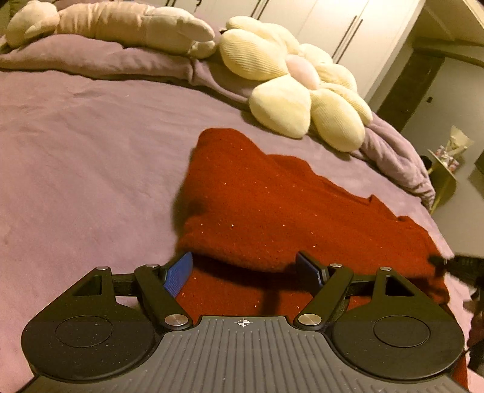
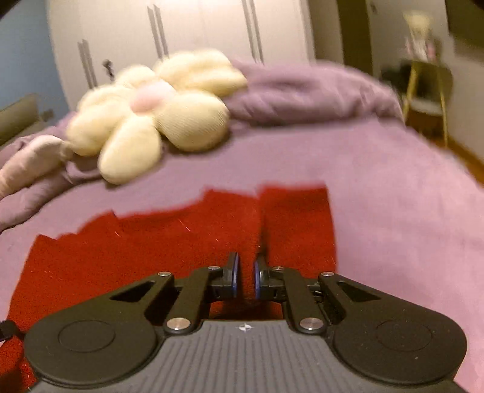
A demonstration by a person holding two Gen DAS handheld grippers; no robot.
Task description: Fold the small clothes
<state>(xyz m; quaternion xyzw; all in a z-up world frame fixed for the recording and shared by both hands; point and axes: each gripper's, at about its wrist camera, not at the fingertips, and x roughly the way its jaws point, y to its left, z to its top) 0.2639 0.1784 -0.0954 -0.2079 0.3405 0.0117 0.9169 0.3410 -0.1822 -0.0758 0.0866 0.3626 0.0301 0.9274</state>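
Observation:
A red knitted garment (image 1: 260, 196) lies on the purple bedsheet (image 1: 75, 151). In the left wrist view its near part is folded over into a thick rounded edge. My left gripper (image 1: 245, 269) is open, its blue pads (image 1: 179, 273) apart on either side of that folded edge, low over the cloth. In the right wrist view the garment (image 2: 145, 241) spreads left and ahead, with a raised ridge running forward. My right gripper (image 2: 245, 273) is shut on that ridge of red cloth. The right wrist view is motion-blurred.
A cream flower-shaped cushion (image 1: 299, 81) lies at the head of the bed, with a long pale plush toy (image 1: 121, 24) beside it on the bunched purple duvet (image 1: 393, 151). White wardrobe doors (image 2: 199, 27) stand behind. A small yellow side table (image 1: 444, 172) stands off the bed's right edge.

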